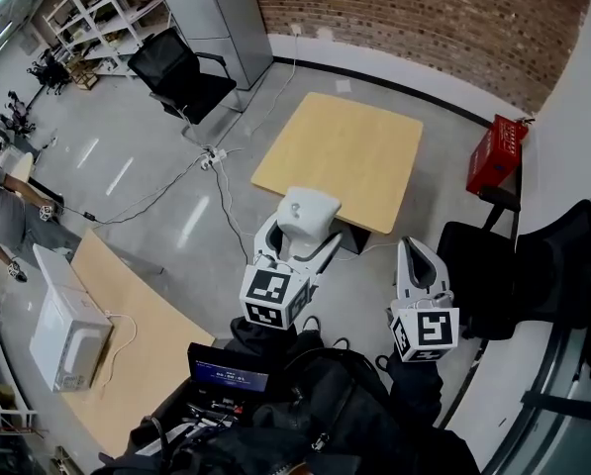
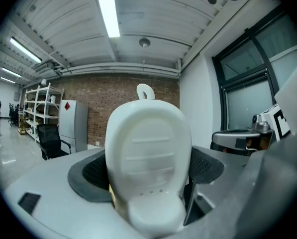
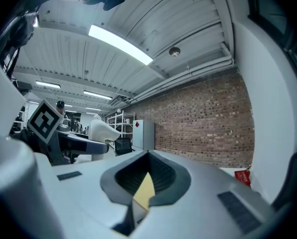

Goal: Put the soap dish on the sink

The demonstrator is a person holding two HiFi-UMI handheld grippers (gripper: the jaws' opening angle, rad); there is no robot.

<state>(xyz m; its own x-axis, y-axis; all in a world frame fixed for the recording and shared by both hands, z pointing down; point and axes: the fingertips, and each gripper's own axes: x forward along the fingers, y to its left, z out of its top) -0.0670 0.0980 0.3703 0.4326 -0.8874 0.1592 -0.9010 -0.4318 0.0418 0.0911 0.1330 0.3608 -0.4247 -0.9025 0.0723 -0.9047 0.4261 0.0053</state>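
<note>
The white soap dish (image 1: 308,211) stands upright between the jaws of my left gripper (image 1: 297,237), which is shut on it and held in the air above the floor. In the left gripper view the soap dish (image 2: 148,156) fills the middle, ribbed face toward the camera, a small loop at its top, with the left gripper (image 2: 149,183) clamped round its lower part. My right gripper (image 1: 418,257) is held beside it to the right, its jaws together and nothing in them. In the right gripper view the right gripper (image 3: 144,189) shows only a thin slit; the soap dish (image 3: 102,130) appears at the left. No sink is in view.
A square wooden table (image 1: 341,154) stands ahead past the grippers. A black office chair (image 1: 181,72) is at the back left, a red crate (image 1: 495,152) at the right by a brick wall. A white box (image 1: 67,331) sits on a second table (image 1: 142,359) at the left. Black bags (image 1: 325,414) lie below.
</note>
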